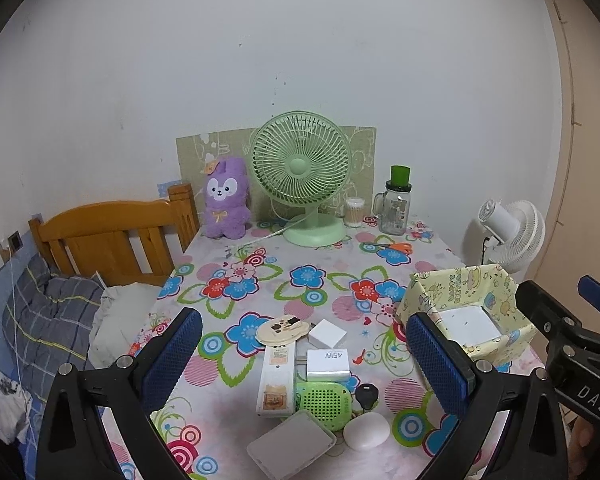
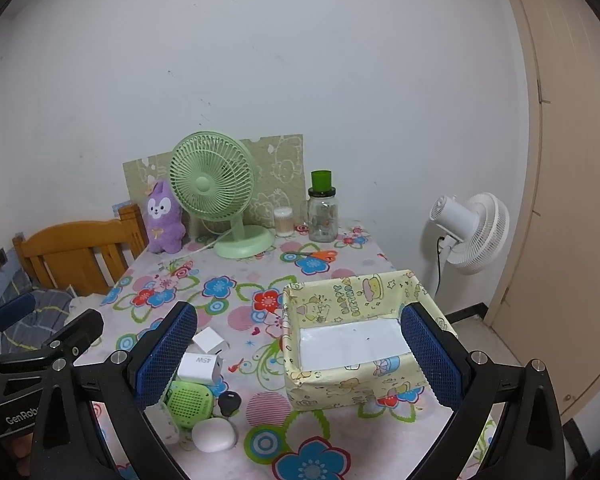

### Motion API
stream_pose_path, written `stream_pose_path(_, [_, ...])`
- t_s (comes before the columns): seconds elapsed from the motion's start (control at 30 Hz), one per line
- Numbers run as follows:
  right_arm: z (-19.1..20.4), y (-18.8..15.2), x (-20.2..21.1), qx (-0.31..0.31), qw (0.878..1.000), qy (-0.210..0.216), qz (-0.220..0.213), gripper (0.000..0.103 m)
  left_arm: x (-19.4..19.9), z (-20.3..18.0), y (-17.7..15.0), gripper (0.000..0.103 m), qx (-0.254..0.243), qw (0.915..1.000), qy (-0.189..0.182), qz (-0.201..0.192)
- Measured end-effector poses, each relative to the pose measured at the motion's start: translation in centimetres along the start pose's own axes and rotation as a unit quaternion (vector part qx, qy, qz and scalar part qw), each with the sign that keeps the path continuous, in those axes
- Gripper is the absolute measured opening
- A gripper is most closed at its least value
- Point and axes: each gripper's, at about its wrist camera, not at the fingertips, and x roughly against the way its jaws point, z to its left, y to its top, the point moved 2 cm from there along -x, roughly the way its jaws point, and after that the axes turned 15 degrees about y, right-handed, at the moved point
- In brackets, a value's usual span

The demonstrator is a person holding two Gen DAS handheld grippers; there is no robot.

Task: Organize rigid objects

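Floral table (image 1: 260,280), both hand-held grippers spread, empty; remote (image 1: 275,376) and grey case (image 1: 292,438) only in left view.

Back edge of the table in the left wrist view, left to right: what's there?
Purple plush toy → green desk fan → cotton swab container → glass jar with green cup on top.

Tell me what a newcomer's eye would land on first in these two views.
Likely the green desk fan standing at the back of the table with its loud flowered tablecloth, a purple plush toy upright to its left. Next, the empty yellow paper-covered box near the table's right edge, and the cluster of small gadgets lying between the open left gripper's blue pads.
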Motion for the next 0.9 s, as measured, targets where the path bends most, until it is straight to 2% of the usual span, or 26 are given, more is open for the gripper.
stream_pose_path(0.9, [0.25,-0.12,0.53,0.005,1.0,-0.008,-0.008,0.103,-0.2,-0.4,-0.35,0.103,0.0,1.0,-0.002,0.007])
